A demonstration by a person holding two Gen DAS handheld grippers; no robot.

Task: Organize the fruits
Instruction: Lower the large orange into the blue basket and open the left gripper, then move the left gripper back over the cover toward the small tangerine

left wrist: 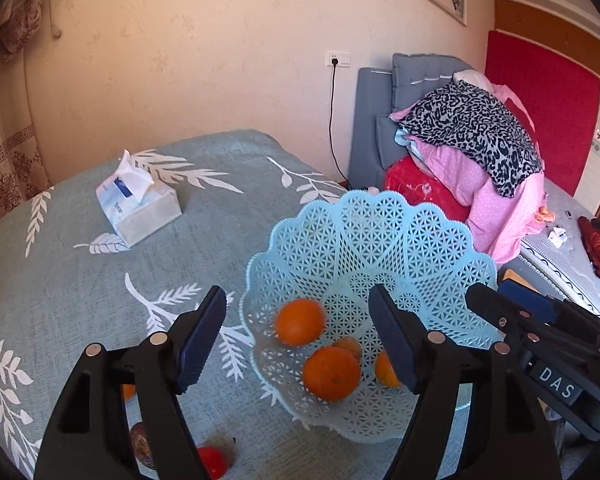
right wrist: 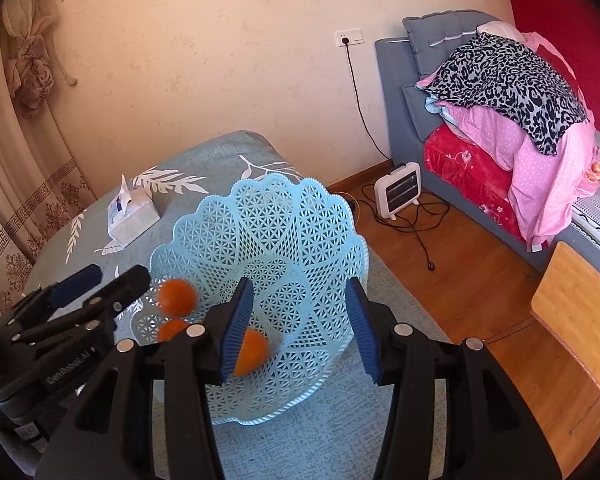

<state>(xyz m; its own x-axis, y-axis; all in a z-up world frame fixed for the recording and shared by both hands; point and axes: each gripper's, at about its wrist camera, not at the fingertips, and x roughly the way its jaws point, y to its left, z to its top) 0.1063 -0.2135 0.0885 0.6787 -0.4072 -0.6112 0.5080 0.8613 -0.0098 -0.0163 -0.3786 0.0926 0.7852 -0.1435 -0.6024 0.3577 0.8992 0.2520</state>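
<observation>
Left gripper [left wrist: 300, 344]: jaws spread wide, nothing between the pads. It hangs over the near-left rim of the light blue lattice basket [left wrist: 379, 240]. One orange [left wrist: 300, 321], blurred, shows in the gap between the fingers, over the basket's inner wall. A second orange [left wrist: 331, 373] lies on the basket floor; two more show only partly behind it and behind the gripper's right finger.

Right gripper [right wrist: 296, 328]: jaws parted, pads clear of any object. It points into the same basket from the right side, with the basket's inner wall showing between its fingers. An orange [right wrist: 254, 352] sits just beside its left pad; whether the two touch cannot be told.

The basket stands near the right edge of the table [left wrist: 80, 300], which carries a blue-grey cloth with white leaf print. In the right wrist view the scalloped rim reaches out toward that edge; beyond it is open wooden floor [right wrist: 459, 280].

Left of the basket the cloth is bare up to a tissue box [left wrist: 138, 210], well apart toward the far side. At the near edge, behind the left gripper's left finger, lie a red fruit [left wrist: 212, 462], a dark fruit [left wrist: 140, 444] and a sliver of orange fruit.

A small white heater [right wrist: 397, 192] with trailing cables stands on the floor by the sofa.
</observation>
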